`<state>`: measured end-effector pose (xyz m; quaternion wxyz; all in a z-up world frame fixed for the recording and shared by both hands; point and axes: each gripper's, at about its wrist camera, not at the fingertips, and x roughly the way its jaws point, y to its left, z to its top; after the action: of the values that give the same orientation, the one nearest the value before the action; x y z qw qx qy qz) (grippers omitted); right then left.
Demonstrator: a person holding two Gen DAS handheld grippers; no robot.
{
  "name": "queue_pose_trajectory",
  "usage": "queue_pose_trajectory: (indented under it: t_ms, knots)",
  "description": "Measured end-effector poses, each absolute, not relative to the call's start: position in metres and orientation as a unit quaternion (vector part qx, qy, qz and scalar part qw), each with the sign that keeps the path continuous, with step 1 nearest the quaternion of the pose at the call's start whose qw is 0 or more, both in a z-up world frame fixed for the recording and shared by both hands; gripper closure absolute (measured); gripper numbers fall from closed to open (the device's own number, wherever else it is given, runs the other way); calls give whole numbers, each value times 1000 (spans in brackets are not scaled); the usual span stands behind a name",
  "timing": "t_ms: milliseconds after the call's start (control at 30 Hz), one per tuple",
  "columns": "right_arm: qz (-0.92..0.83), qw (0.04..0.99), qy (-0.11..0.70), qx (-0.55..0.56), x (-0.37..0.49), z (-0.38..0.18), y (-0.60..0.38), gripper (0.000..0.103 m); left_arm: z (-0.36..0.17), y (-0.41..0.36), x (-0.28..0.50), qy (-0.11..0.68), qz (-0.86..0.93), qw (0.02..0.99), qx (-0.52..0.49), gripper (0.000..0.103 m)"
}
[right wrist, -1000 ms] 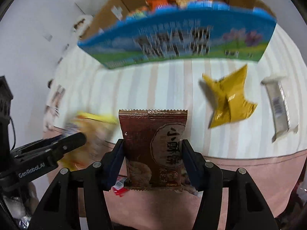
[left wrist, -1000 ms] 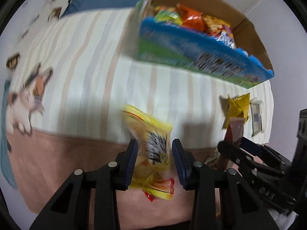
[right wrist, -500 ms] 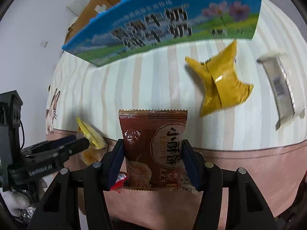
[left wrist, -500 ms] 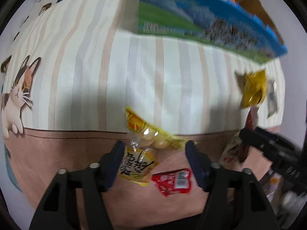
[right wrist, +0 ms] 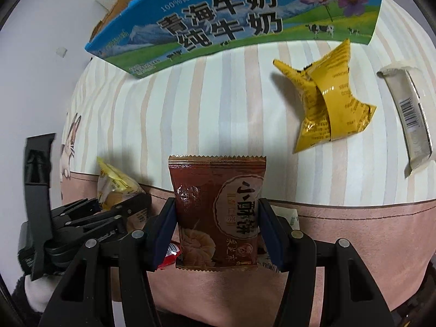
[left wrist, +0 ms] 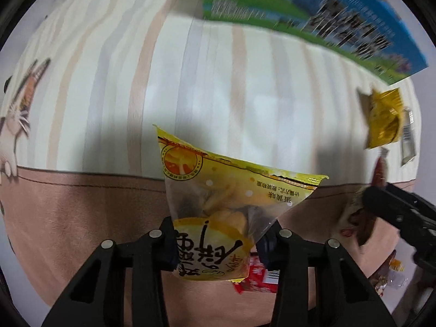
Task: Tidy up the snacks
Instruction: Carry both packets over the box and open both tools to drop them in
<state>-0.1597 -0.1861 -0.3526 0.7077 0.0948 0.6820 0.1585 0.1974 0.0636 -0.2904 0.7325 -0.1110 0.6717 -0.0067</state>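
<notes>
Much of the scene is cut off or smeared. In the left wrist view the printed carton (left wrist: 313, 19) at the top edge is blurred and its open top lies out of frame; in the right wrist view the same carton (right wrist: 234, 19) shows only its blue and green printed side and a strip of brown flap. A small red packet (left wrist: 256, 280) is mostly hidden under the yellow snack bag (left wrist: 223, 212), and in the right wrist view only a red corner (right wrist: 170, 256) peeks out beside the brown snack packet (right wrist: 218, 215). More wrappers at the far right edge of the left wrist view are too blurred to tell apart.

The left claw (left wrist: 218, 245) is clenched on the yellow snack bag: its lower end sits between the two fingers and the rest stands ahead of the tips, over the striped bed cover (left wrist: 109, 95). The right claw (right wrist: 218, 231) is grasping the brown snack packet, pinched at both side edges, its serrated top ahead of the fingertips.

Seen from the right claw, the left claw (right wrist: 120, 212) with its yellow bag lies just to the left. A crumpled yellow wrapper (right wrist: 329, 103) lies ahead and to the right on the bed cover, a silver bar wrapper (right wrist: 411, 120) further right, both apart from the claw. The carton stands beyond them.
</notes>
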Motion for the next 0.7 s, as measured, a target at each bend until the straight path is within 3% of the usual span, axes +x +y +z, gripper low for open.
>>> queue_pose_trajectory:
  t_ms: [267, 433, 700]
  knots:
    - [182, 730, 645, 137, -135, -297, -198, 42, -198, 54, 221, 611, -36, 775, -156, 64]
    - [192, 756, 604, 164, -97, -242, -216, 42, -138, 47, 283, 574, -71, 800, -158, 64]
    - [144, 801, 568, 120, 22, -197, -244, 42, -128, 40, 395, 592, -53, 796, -114, 64]
